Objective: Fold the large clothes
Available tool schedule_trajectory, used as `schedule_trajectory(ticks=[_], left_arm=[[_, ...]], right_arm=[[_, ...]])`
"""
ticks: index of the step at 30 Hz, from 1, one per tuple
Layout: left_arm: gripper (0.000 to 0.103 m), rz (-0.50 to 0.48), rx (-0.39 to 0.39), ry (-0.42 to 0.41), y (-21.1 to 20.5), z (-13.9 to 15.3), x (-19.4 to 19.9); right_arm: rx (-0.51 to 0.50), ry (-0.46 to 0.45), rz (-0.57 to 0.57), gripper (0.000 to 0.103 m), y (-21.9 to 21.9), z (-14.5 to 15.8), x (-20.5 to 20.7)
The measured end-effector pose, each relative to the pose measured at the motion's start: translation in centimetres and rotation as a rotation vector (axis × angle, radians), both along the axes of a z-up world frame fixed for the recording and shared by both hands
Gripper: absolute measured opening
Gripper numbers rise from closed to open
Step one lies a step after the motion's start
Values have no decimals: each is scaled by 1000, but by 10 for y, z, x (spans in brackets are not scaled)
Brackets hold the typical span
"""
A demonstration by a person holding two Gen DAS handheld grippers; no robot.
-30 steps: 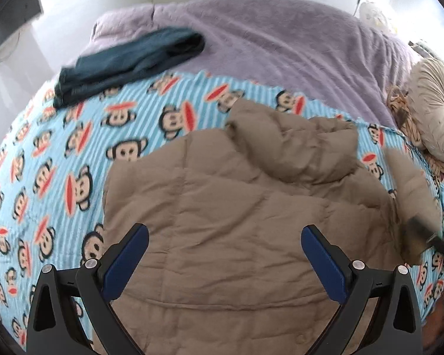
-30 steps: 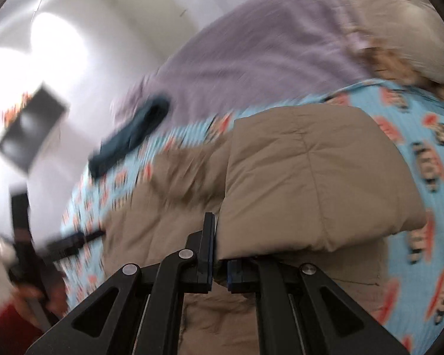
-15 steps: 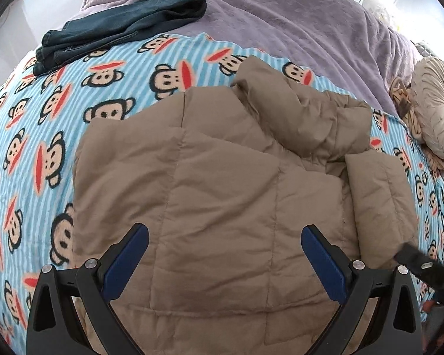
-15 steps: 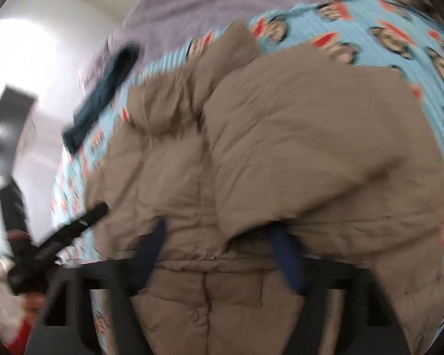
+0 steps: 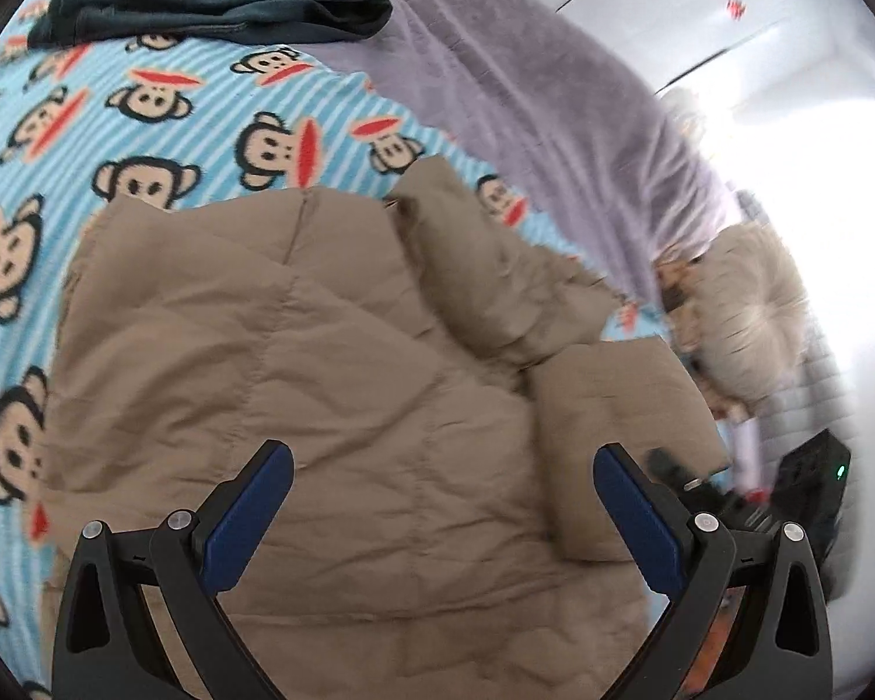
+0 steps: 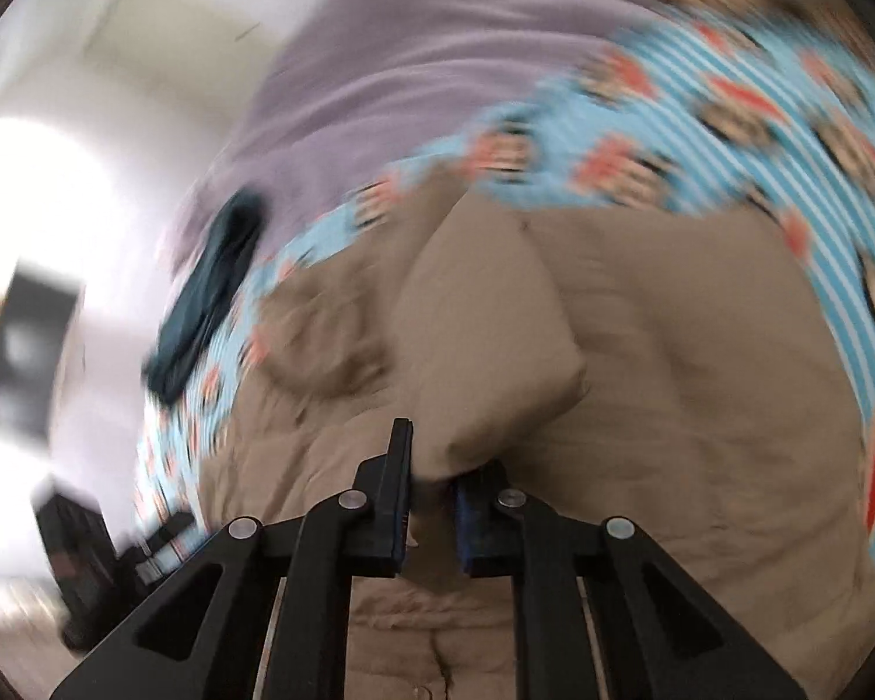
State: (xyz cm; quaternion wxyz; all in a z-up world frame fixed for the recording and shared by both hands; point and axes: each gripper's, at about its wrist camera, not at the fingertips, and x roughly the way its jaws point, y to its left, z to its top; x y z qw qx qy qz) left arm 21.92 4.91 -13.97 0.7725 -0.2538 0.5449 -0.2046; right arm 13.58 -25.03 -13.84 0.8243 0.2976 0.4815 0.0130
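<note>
left tongs (image 5: 442,473) spread wide, empty | above tan jacket (image 5: 297,385) | on monkey blanket (image 5: 87,116)

Ahead of the left jaws lies a plain tan quilted puffer jacket (image 5: 332,361), one flat khaki-brown all over. Beyond it spreads a light-blue and white striped fleece blanket (image 5: 87,134) printed with brown monkey faces with red mouths. Farther out sits a dark teal folded garment (image 5: 216,0) on a pale lilac plush bedspread (image 5: 525,87). The jaw pads (image 5: 251,516) are deep blue on black frames.
</note>
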Motion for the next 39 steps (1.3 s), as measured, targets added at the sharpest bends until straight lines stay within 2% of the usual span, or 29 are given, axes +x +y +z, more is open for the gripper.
schedule_trajectory(ticks=[2, 4, 7, 9, 10, 11, 12, 15, 19, 20, 21, 22, 23, 24, 25, 26, 27, 28, 31, 34, 36, 39], left_arm=[[103, -7, -62, 6, 4, 2, 1], [103, -33, -130, 32, 5, 0, 5], [103, -67, -189, 80, -1, -10, 9], [103, -82, -186, 110, -8, -18, 10], [103, -95, -175, 122, -13, -22, 11], [103, -101, -163, 130, -16, -24, 11], [103, -106, -154, 137, -19, -27, 11], [103, -122, -147, 155, -26, -35, 12], [103, -145, -86, 170, -39, -42, 13], [103, -152, -69, 173, -42, -45, 13], [102, -160, -50, 176, -46, -47, 13], [92, -165, -27, 173, -52, -47, 13], [72, -171, -9, 171, -53, -48, 12], [58, -185, 22, 177, -60, -48, 12], [28, -198, 41, 185, -61, -50, 11], [17, -213, 56, 192, -63, -50, 9], [17, -219, 69, 177, -63, -45, 6], [17, -223, 82, 152, -60, -40, 2], [17, -228, 183, 78, -48, -30, -9], [17, -202, 234, 139, -29, -55, -5], [17, -183, 212, 166, -21, -64, -2], [17, -151, 244, 159, -16, -51, -2]], right_arm=[[-117, -36, 158, 14, 50, 11, 4], [-173, -49, 261, 14, 83, 12, 3], [-245, -5, 382, 17, 127, -4, -7], [-242, 66, 401, 32, 131, -17, -13], [-230, 93, 396, 48, 128, -21, -18], [-217, 107, 381, 66, 119, -22, -25], [-209, 111, 364, 71, 108, -21, -33], [-180, 132, 265, 72, 58, -16, -59], [-74, 201, 24, 72, -24, -26, -86], [-10, 231, -90, 72, -58, -35, -97], [43, 239, -172, 72, -81, -40, -105], [74, 238, -217, 72, -92, -43, -109], [134, 230, -306, 72, -117, -50, -115], [140, 216, -353, 71, -126, -52, -116], [183, 209, -396, 56, -139, -56, -117], [217, 203, -426, 26, -149, -60, -118], [230, 207, -438, 16, -152, -61, -117], [243, 215, -448, 13, -154, -63, -116], [220, 203, -398, 11, -140, -60, -114], [181, 244, -326, 11, -111, -71, -108], [187, 258, -313, 11, -102, -85, -110], [188, 266, -337, 11, -101, -91, -110]])
